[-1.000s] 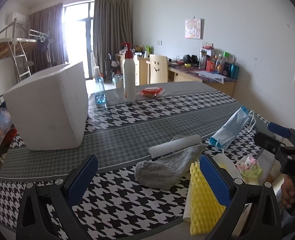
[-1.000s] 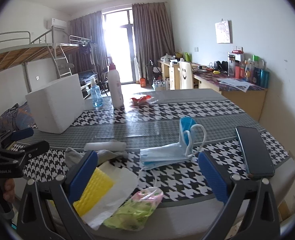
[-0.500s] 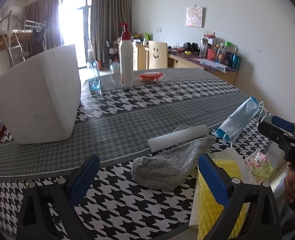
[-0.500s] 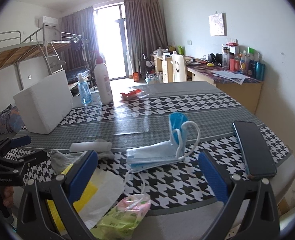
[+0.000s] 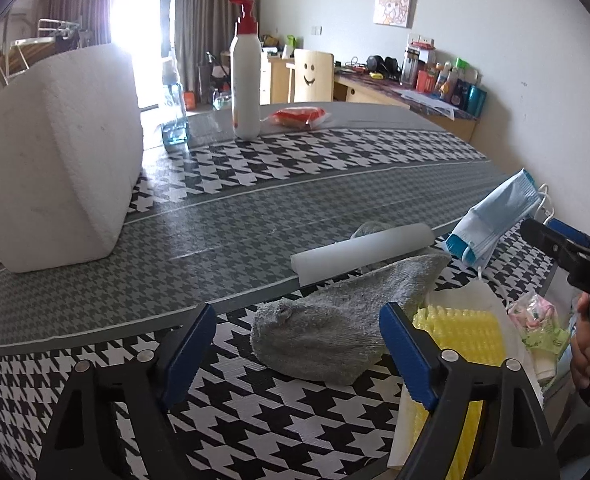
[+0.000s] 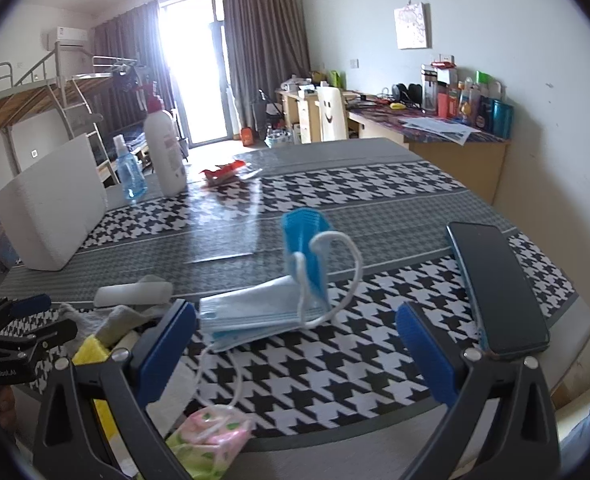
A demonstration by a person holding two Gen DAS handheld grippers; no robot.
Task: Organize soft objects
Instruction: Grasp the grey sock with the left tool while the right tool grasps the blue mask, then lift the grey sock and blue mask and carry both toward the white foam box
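A grey sock (image 5: 335, 320) lies on the houndstooth table just ahead of my open left gripper (image 5: 299, 344), between its fingertips. A yellow sponge (image 5: 459, 340) on white paper sits by the right finger. A white roll (image 5: 359, 252) lies behind the sock. A stack of blue face masks (image 6: 271, 304) lies just ahead of my open right gripper (image 6: 295, 344); it also shows in the left wrist view (image 5: 495, 216). A pink and green tissue pack (image 6: 211, 432) lies at the table's front edge. Both grippers are empty.
A white foam box (image 5: 55, 160) stands at the left. A white pump bottle (image 5: 246, 76), a blue spray bottle (image 6: 129, 172) and a red packet (image 5: 299, 116) stand at the far side. A black phone (image 6: 495, 284) lies at the right edge.
Both grippers have moved forward and lower over the table. The sock now sits between the left fingertips and the masks are closer to the right gripper. Nothing was grasped.
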